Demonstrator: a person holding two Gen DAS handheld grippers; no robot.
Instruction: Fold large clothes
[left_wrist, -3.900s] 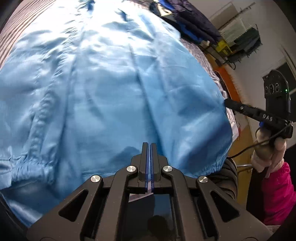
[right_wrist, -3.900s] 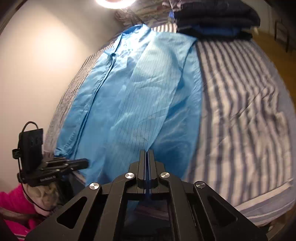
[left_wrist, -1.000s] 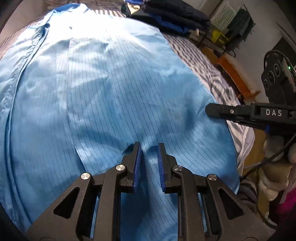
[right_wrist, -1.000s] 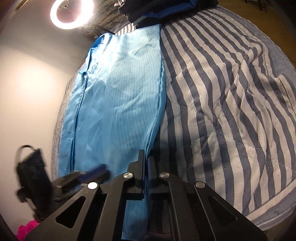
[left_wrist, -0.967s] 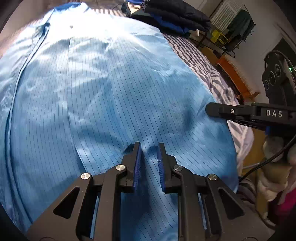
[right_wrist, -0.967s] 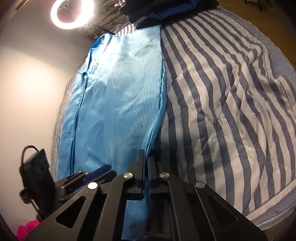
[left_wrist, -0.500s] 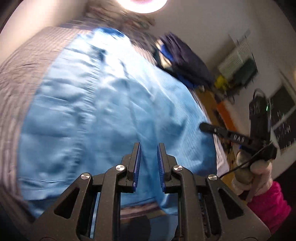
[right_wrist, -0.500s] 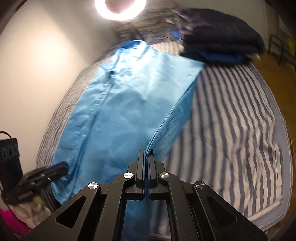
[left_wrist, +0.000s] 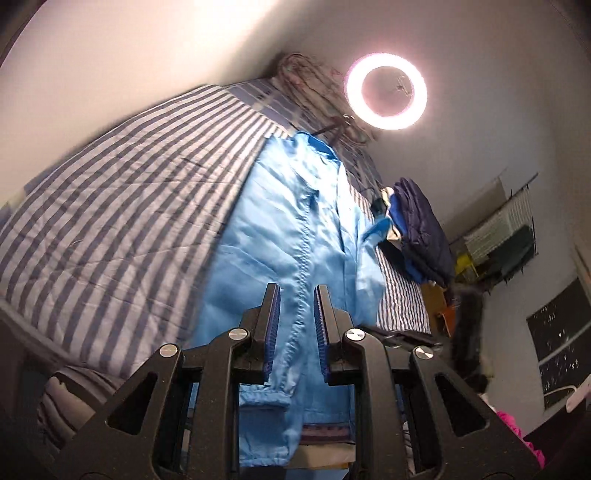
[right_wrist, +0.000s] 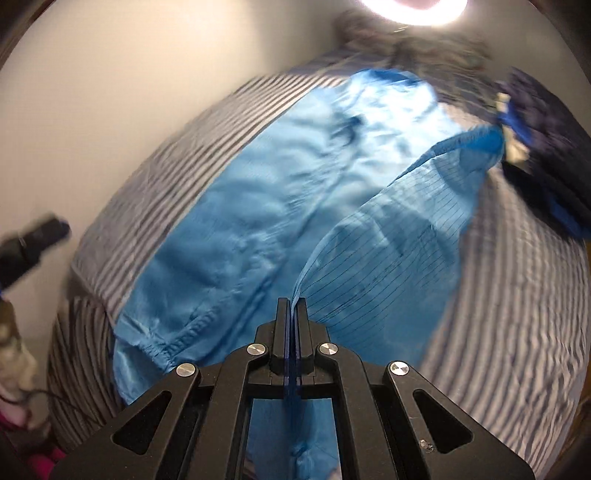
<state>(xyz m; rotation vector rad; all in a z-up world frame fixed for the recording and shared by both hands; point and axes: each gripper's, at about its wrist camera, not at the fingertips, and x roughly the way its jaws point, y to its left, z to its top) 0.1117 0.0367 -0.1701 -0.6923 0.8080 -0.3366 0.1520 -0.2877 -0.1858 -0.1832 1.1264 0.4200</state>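
Note:
A large light-blue pinstriped garment (left_wrist: 295, 221) lies lengthwise on a striped bed (left_wrist: 110, 206). In the left wrist view my left gripper (left_wrist: 296, 291) hovers above its near end, open by a narrow gap with nothing between the pads. In the right wrist view my right gripper (right_wrist: 291, 301) is shut on the garment's (right_wrist: 258, 206) right edge. It holds a pinstriped panel (right_wrist: 399, 251) lifted off the bed (right_wrist: 524, 332), tilted over the rest of the cloth. An elastic cuff (right_wrist: 162, 347) lies at the near left. The left gripper (right_wrist: 33, 236) shows blurred at the left edge.
A ring light (left_wrist: 386, 90) glows on the wall past the bed's head. A pile of dark folded clothes (left_wrist: 421, 229) sits at the bed's far right, also in the right wrist view (right_wrist: 546, 122). A pink sleeve (left_wrist: 517, 424) is near the bed's foot.
My right gripper has raised the garment's right edge off the bed and swung it leftward. My left gripper has come away from the cloth, risen and rolled; its gap is unchanged.

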